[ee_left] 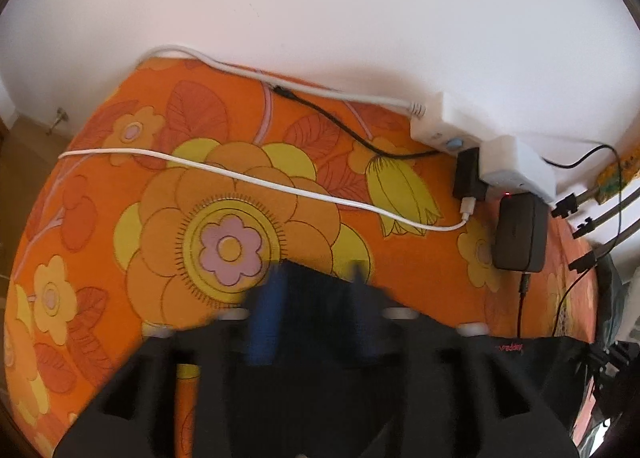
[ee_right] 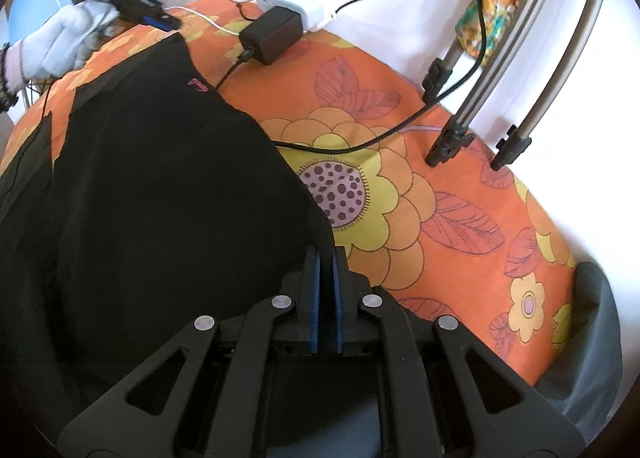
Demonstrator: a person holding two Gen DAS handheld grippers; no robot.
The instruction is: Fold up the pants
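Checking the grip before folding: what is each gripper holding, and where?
Right gripper pinches the black pants at their edge. Left gripper has a pants corner between its fingers.

One pair of black pants [ee_right: 160,186] lies on one orange flowered bedspread [ee_right: 460,218], and two tools show: the left tool [ee_left: 316,278] and the right tool [ee_right: 326,258]. There is one white power strip [ee_left: 480,150], one large black adapter [ee_left: 520,234], one small black plug [ee_left: 466,174], one thin white cable [ee_left: 240,176] and three metal tripod legs [ee_right: 460,114].
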